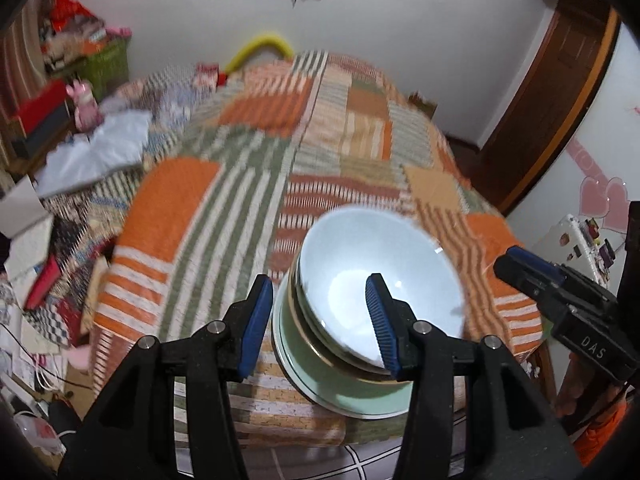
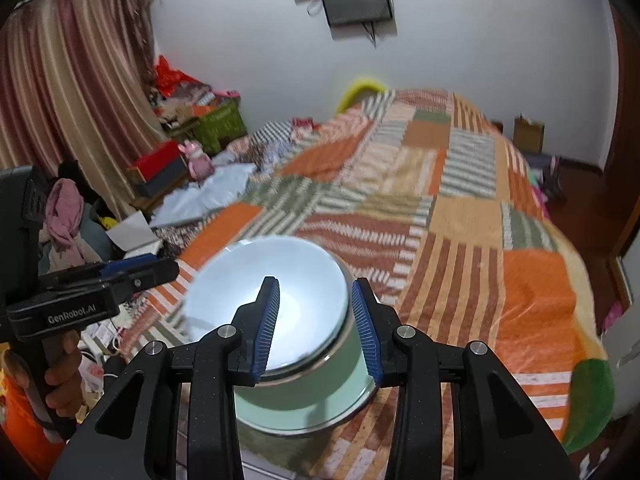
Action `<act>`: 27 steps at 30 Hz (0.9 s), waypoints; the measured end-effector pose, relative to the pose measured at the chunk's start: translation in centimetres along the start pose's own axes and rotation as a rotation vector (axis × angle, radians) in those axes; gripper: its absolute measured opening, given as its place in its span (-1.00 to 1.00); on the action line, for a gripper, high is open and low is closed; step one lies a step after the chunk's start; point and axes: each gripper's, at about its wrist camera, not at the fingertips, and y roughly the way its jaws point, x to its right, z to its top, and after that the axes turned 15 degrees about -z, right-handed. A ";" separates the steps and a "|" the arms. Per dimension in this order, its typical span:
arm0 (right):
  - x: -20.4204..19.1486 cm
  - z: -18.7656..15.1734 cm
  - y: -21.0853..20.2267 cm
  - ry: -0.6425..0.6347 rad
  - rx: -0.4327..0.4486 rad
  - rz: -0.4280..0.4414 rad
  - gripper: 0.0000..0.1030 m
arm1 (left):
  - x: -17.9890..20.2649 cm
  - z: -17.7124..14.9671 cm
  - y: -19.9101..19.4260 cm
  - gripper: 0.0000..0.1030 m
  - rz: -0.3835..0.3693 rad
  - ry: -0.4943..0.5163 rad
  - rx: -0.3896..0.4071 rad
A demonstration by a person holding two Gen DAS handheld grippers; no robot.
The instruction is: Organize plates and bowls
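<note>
A white bowl (image 1: 384, 276) sits nested on other bowls, stacked on a pale green plate (image 1: 340, 388) at the near edge of a patchwork bedspread. My left gripper (image 1: 320, 320) is open, its fingers straddling the bowl's left rim without squeezing it. In the right wrist view the same white bowl (image 2: 256, 296) and green plate (image 2: 304, 400) lie under my right gripper (image 2: 316, 324), which is open with its fingers either side of the bowl's right rim. Each gripper shows at the edge of the other's view: the right one (image 1: 560, 292), the left one (image 2: 92, 288).
The orange, green and white patchwork bedspread (image 1: 320, 152) covers the bed beyond the stack. Clutter, a pink toy (image 1: 85, 104) and a green basket (image 1: 108, 64) lie to the left. A wooden door (image 1: 552, 92) stands at the right.
</note>
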 end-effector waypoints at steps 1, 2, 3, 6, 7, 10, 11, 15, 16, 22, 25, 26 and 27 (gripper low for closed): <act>-0.2 0.2 -1.0 -0.005 0.026 0.001 -0.32 | 0.4 0.1 -1.0 -0.06 -0.001 0.013 0.027; -0.3 0.3 -1.7 -0.007 0.045 -0.001 -0.32 | 1.1 0.1 -2.3 -0.06 -0.004 0.032 0.064; -0.5 0.4 -2.3 -0.009 0.064 -0.001 -0.32 | 1.5 0.3 -3.0 -0.05 -0.004 0.041 0.085; -0.7 0.7 -4.7 -0.011 0.129 -0.003 -0.32 | 3.4 0.2 -5.9 -0.01 -0.001 0.099 0.163; -0.9 0.7 -5.2 -0.010 0.144 -0.001 -0.32 | 3.9 0.1 -6.8 0.03 0.001 0.116 0.187; -1.2 0.7 -7.3 -0.009 0.208 -0.003 -0.17 | 5.3 -0.2 -9.0 0.11 -0.002 0.153 0.247; -1.2 0.7 -7.9 -0.009 0.227 -0.008 -0.09 | 5.9 -0.4 -9.9 0.12 -0.005 0.170 0.271; -1.6 0.6 -9.9 -0.010 0.304 -0.032 0.15 | 7.4 -0.9 -12.1 0.30 -0.013 0.217 0.338; -1.5 0.5 -10.2 -0.009 0.316 -0.037 0.24 | 7.7 -1.1 -12.5 0.36 -0.012 0.229 0.355; -1.7 0.2 -11.6 0.002 0.367 -0.058 0.47 | 9.0 -2.1 -14.7 0.68 0.008 0.287 0.451; -1.8 -0.1 -12.0 0.010 0.389 -0.073 0.70 | 9.2 -2.6 -15.3 0.75 0.020 0.302 0.478; -1.8 -0.2 -12.2 0.014 0.398 -0.077 0.73 | 9.3 -2.7 -15.4 0.78 0.028 0.310 0.486; -1.8 -0.2 -12.4 0.016 0.404 -0.080 0.74 | 9.5 -2.9 -15.5 0.81 0.033 0.317 0.493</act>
